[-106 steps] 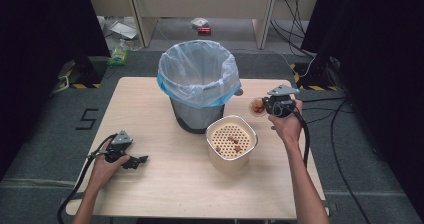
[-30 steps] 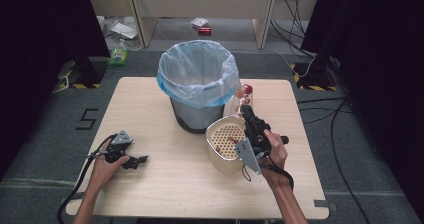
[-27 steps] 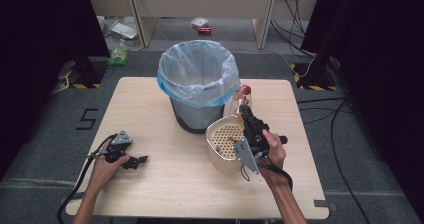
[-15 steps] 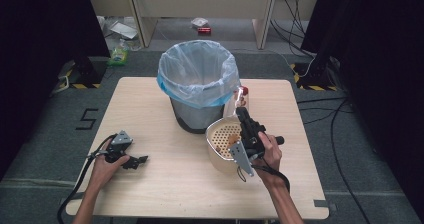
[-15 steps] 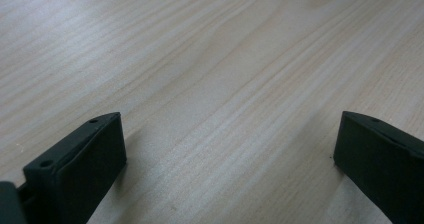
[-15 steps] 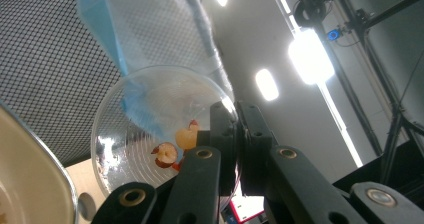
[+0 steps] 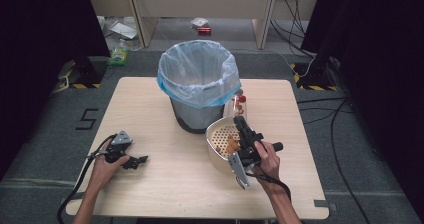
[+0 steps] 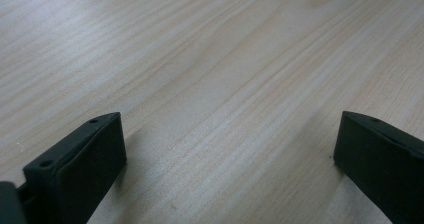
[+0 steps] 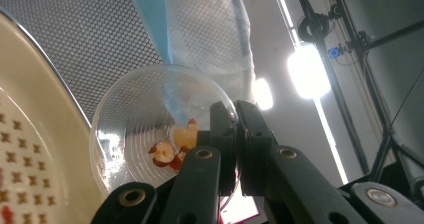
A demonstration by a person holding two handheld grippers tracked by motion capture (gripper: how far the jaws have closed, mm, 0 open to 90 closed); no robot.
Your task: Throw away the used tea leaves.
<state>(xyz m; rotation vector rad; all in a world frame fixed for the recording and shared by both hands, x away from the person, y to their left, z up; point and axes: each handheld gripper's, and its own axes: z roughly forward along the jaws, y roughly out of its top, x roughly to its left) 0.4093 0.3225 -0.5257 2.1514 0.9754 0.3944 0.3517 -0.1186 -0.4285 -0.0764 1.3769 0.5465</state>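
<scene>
My right gripper (image 7: pixel 239 121) is shut on the rim of a clear plastic cup (image 7: pixel 236 103), which is tipped on its side above the far edge of a cream perforated basket (image 7: pixel 216 153). In the right gripper view, the gripper (image 9: pixel 235 118) pinches the cup (image 9: pixel 145 129). Red and yellow food scraps (image 9: pixel 175 145) lie against the cup's wall near its rim. Orange-brown pieces (image 7: pixel 231 145) lie in the basket. My left gripper (image 7: pixel 136 160) rests open on the table at the front left; its jaws (image 8: pixel 230 121) stand wide apart over bare wood.
A mesh bin with a blue-rimmed plastic bag (image 7: pixel 197 76) stands mid-table, just behind the basket and touching close to the cup. The wooden table (image 7: pixel 150 104) has free room at left and right. Cables trail on the floor at right.
The right gripper carried the cup from the table's right side to above the basket and tipped it. In the last second it shifted slightly left. The left gripper stayed still.
</scene>
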